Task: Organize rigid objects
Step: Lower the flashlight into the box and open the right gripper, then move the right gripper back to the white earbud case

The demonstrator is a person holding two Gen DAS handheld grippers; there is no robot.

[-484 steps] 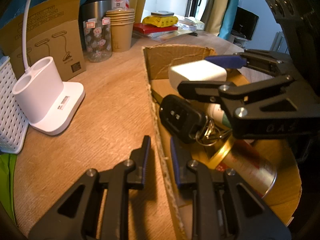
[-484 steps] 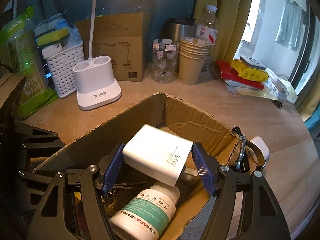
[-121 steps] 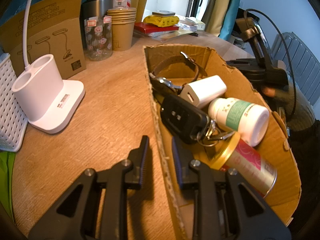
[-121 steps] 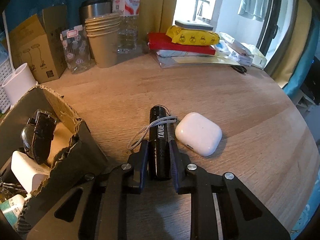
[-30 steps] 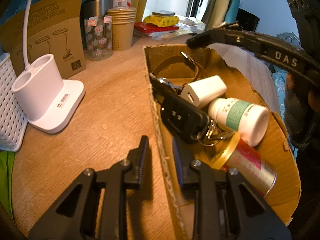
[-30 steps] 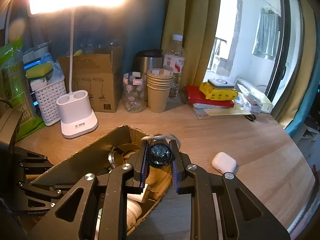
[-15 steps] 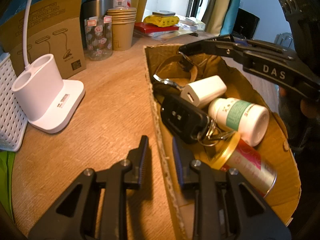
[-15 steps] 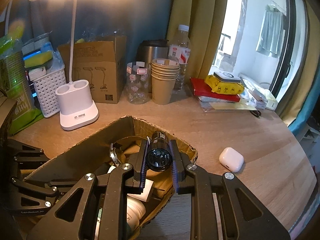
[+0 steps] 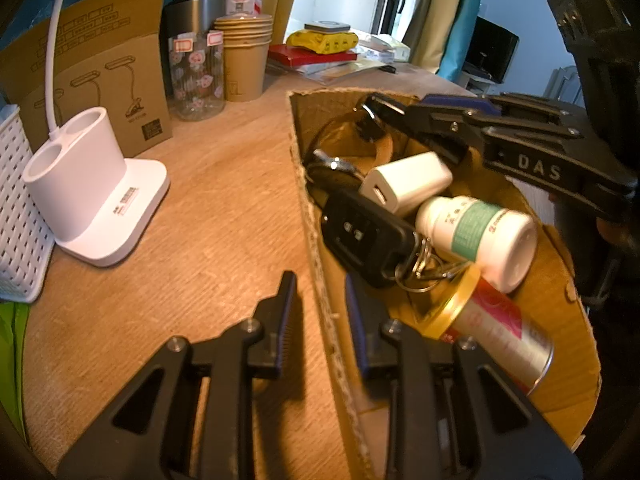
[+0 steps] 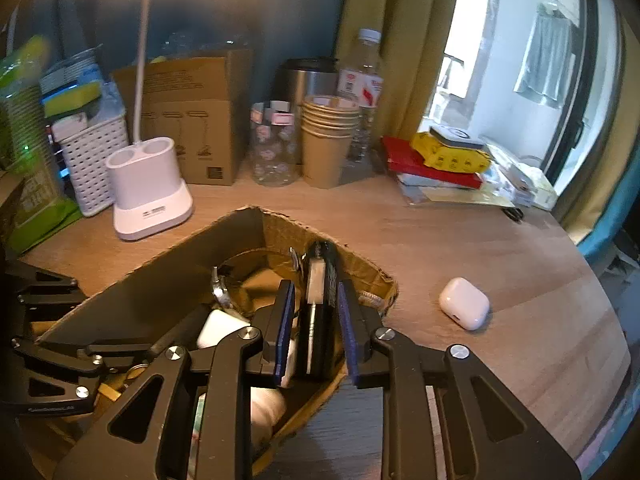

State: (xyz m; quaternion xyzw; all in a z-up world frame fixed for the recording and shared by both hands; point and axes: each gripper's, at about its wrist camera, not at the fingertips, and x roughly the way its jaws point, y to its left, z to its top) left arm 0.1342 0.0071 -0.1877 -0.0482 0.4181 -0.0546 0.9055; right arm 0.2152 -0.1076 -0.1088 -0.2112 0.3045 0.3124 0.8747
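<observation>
Right now the right gripper hangs over the far-right corner of a torn cardboard box, w/ a black flashlight between its blue pads. Its jaws have just been opening — gaps show on both sides, so the pads no longer press the flashlight. The flashlight's long axis runs along the fingers, away from the camera & down into the box, far end near the box's far wall; which end is the lens can't be told.

Left gripper straddles the box's left wall, one finger outside, one inside, jaws narrow; whether they pinch the cardboard can't be told.

Inside the box, per left wrist view: a black car key w/ rings near the left wall, a white charger beyond it, a white pill bottle lying on its side to the right, a red-and-gold can at the near end, a watch toward the far end.

On the wooden desk — a white earbud case sits right of the box, apart from it. A white lamp base stands near the box's far-left side; paper cups & a clear jar line the desk's back edge.
</observation>
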